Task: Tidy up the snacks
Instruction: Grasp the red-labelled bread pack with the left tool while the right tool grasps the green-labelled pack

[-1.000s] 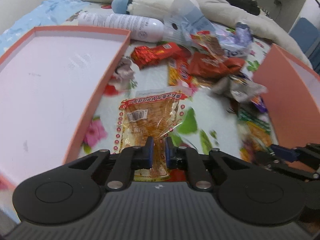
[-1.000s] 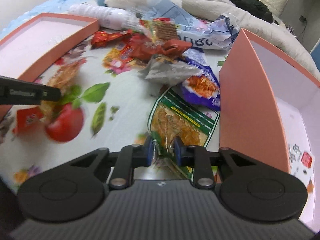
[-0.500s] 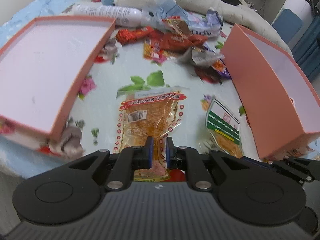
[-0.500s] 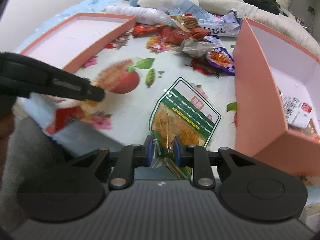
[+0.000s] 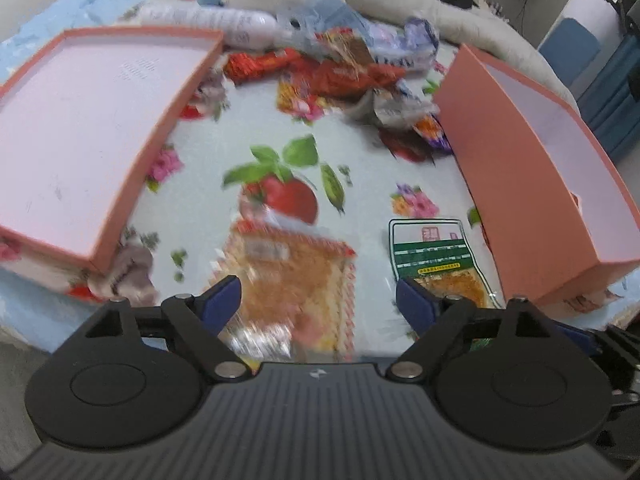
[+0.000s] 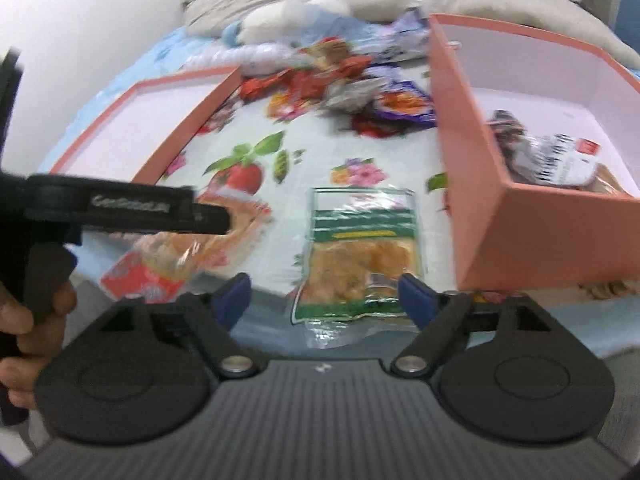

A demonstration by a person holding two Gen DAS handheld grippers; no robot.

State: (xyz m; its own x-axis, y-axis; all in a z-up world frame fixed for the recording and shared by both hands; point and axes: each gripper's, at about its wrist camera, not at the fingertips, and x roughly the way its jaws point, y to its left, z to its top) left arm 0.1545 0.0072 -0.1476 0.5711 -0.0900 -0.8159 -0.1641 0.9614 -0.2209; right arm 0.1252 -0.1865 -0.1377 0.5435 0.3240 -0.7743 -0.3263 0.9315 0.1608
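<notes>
**Two packets loose, both claws spreading**

Two snack packets sit at the near edge of the floral bedsheet (image 5: 360, 152), one under each claw. My left gripper (image 5: 318, 298) has its jaws opening wide, and the red-trimmed orange packet (image 5: 292, 276) lies between the blue pads (image 5: 222, 296) without either one pressing on it. It's pretty blurry, so I can't read the label.

Same deal on the right: the right gripper (image 6: 324, 294) is opening too, and the green-banded packet (image 6: 362, 252) rests flat between its fingertips, loose, its near end hanging past the bed edge.

On the left is a shallow pink tray (image 5: 132, 184), and on the right a deeper pink box (image 6: 472, 184) with a few wrapped snacks (image 6: 552, 160) in its near end. Far down the sheet there's a messy pile of wrappers (image 5: 340, 72), with a white bottle (image 5: 224, 20) lying on its side just left of the pile. In the right view I can see a hand (image 6: 24, 320) gripping the left tool's handle.
</notes>
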